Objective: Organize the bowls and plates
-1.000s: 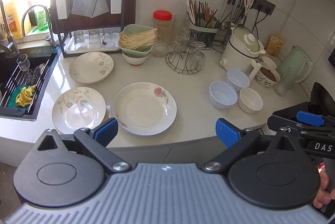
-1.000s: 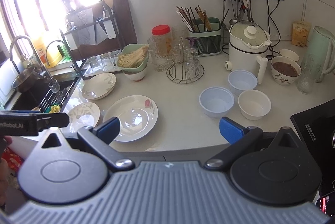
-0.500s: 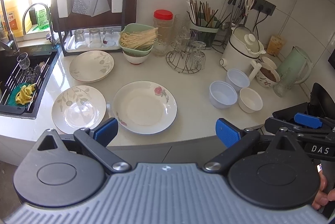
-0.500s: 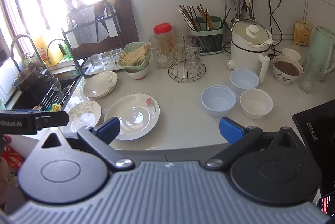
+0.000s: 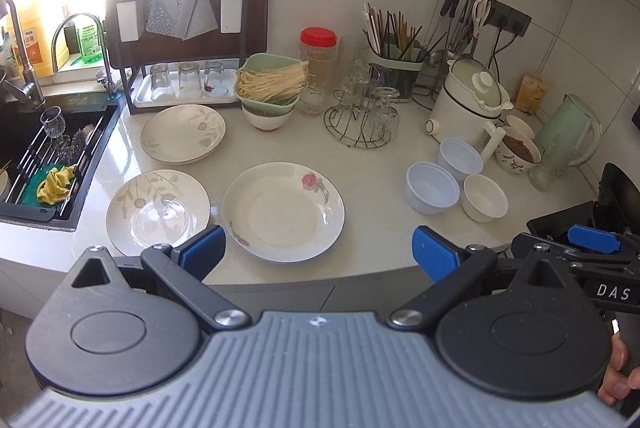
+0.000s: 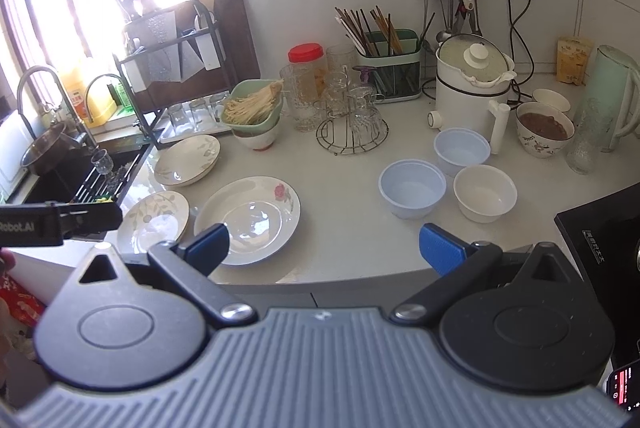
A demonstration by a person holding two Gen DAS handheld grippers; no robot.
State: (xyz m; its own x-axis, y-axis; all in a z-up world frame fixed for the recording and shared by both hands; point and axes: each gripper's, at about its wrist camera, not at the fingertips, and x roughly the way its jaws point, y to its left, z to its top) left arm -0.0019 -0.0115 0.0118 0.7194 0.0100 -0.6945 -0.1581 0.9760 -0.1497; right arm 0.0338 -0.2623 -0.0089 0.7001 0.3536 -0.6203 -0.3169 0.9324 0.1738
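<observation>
- While both grippers hang back off the counter's front edge, little has changed over the last second: the views have drifted only slightly and every dish sits where it did, so no sorting has begun, by my judgement.
- The left gripper (image 5: 316,252) has its blue pads spread wide with nothing between them; the right gripper (image 6: 322,246) is equally wide apart and empty.
- Nearest the edge lies the rose plate (image 5: 283,211), white, shallow and largest.
- Just beside it on the left is a leaf-patterned plate (image 5: 158,205), and behind that another leaf plate (image 5: 183,133) near the drying rack (image 5: 176,27); it may be two stacked, I cannot tell.
- Three small bowls cluster to the right: two bluish bowls (image 6: 412,193) (image 6: 462,151) and a white bowl (image 6: 485,192), close together, all upright and empty.
- Stacking the plates looks the natural first step.
</observation>
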